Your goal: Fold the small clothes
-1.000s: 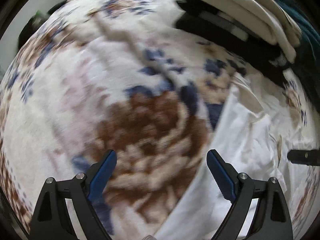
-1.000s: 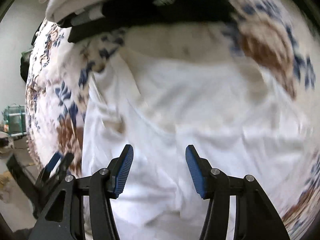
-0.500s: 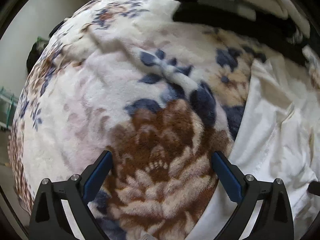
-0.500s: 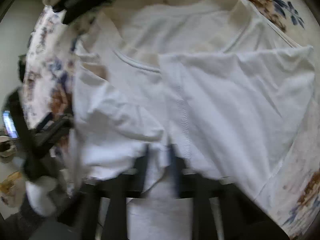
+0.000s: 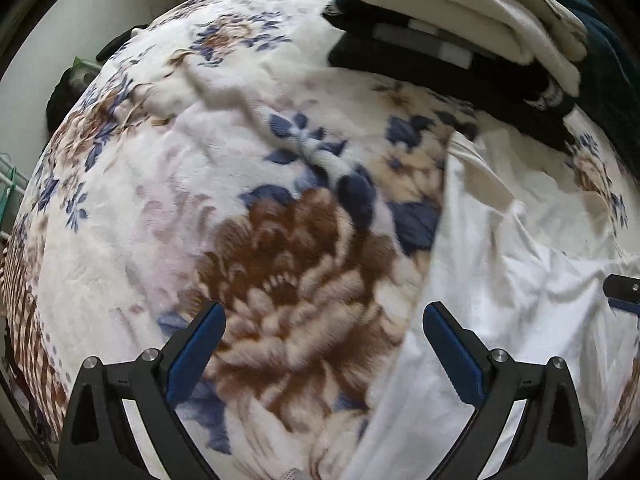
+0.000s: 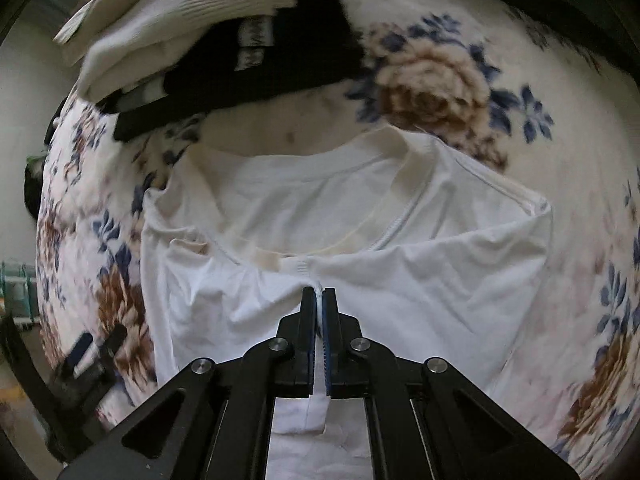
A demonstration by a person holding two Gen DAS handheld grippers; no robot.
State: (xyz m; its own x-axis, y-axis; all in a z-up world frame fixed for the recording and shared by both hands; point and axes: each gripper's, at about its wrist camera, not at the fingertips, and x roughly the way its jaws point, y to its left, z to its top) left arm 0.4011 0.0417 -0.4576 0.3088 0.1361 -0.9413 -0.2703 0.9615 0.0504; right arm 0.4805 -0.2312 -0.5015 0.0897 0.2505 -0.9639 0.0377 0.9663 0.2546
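where the right claw [image 6: 319, 294] pinches a thin white hem of the t-shirt [image 6: 420, 280] between closed pads, the hold is narrow, so a quick pull could, by judgement, slip the cloth free or drag the folded sleeve out of line. left claw [image 5: 323, 322] hangs open and empty over the brown flower of the floral blanket [image 5: 168, 200], its right pad just beside the shirt's edge; only one claw holds cloth, so the fold may skew. the shirt lies on the bed, collar [image 6: 396, 192] away from the right claw. beyond it, the stack of folded clothes [image 6: 224, 40] sits near enough for a carried hem to brush it. compared with half a second earlier, the right claw's view is sharp and its pads are plainly shut on the hem; a second ago they stood apart.
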